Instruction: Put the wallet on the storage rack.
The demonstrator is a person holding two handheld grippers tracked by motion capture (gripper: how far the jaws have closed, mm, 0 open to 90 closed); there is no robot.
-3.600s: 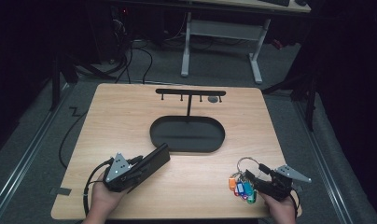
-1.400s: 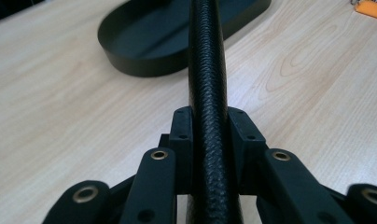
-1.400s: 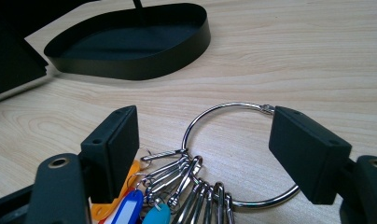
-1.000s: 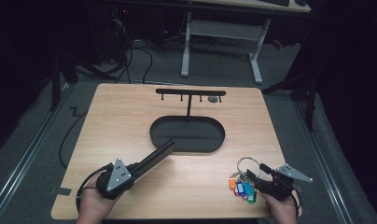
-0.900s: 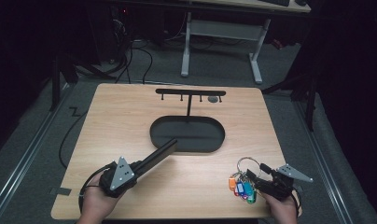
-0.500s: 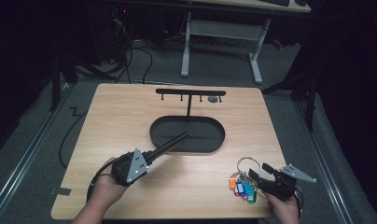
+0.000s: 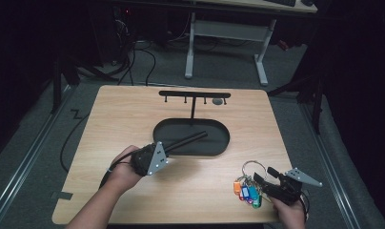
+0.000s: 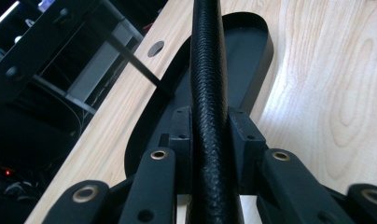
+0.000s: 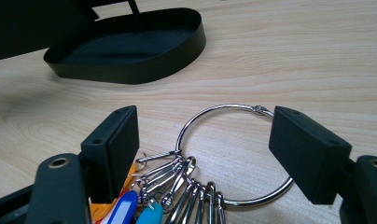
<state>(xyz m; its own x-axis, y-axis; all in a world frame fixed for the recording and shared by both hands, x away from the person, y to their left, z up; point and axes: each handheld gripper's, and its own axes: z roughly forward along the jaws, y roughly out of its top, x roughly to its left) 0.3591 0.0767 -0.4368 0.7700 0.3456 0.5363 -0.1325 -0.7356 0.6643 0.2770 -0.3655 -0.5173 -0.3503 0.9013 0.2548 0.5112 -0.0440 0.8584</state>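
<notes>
My left gripper [image 7: 166,150] is shut on a long black textured rod [image 7: 188,140], clamped between its pads [image 8: 242,135]. The rod [image 8: 207,70] points away from me, and its tip reaches over the black oval tray [image 7: 219,143]. A thin post rises from that tray to a crossbar with small hooks [image 7: 194,94]. Near the front right edge, my right gripper [image 7: 264,179] stands open, one jaw on each side of a metal key ring [image 9: 224,107]. The ring [image 7: 251,168] lies flat on the table and carries several coloured key tags [image 7: 247,193].
The wooden table [image 7: 133,109] has bare surface at the left and back. A small grey disc [image 7: 217,101] lies under the crossbar's right end. A desk frame [image 7: 224,33] and cables stand on the dark floor beyond the far edge.
My left gripper has carried the rod to the right and forward, and the rod's tip now reaches over the tray. The right gripper and the key ring have stayed put.
</notes>
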